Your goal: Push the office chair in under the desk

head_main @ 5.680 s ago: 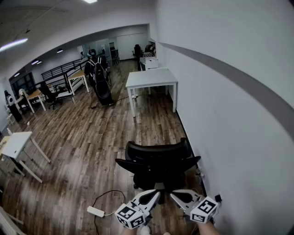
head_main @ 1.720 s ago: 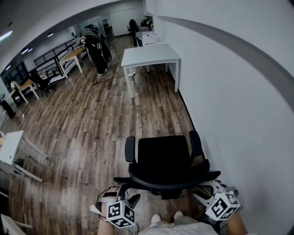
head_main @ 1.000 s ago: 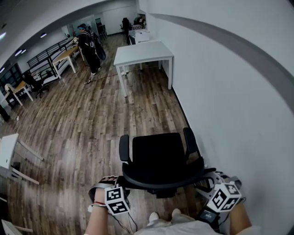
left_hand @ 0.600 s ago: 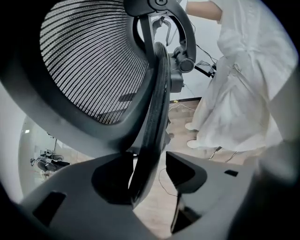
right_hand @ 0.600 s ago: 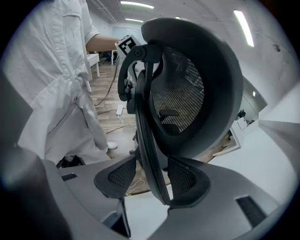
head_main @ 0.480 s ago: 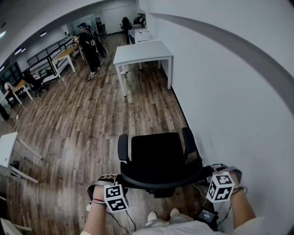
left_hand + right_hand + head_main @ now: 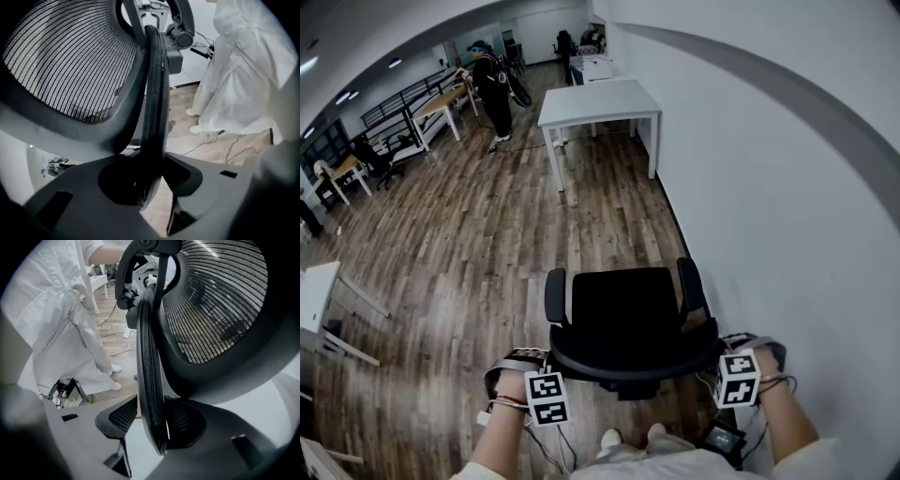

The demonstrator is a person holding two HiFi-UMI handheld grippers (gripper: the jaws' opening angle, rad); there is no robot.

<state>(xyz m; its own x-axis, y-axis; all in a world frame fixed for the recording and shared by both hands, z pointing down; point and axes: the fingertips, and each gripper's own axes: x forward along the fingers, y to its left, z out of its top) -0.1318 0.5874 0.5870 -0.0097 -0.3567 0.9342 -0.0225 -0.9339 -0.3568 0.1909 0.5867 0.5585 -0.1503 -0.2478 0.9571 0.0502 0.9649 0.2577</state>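
We see the office chair (image 7: 626, 319) all black, its back mesh (image 7: 65, 56) finely ribbed. Under the chair, the floor (image 7: 459, 253) is brown wood-grain planking. Beyond it the desk (image 7: 598, 101) is white; right of it the wall (image 7: 787, 234) is white with a grey band.

Black office chair (image 7: 625, 314), mesh back, two armrests, upright on wood floor (image 7: 469, 244) just beside white wall (image 7: 769, 187). Seat facing white desk (image 7: 598, 98), well apart, not under it.
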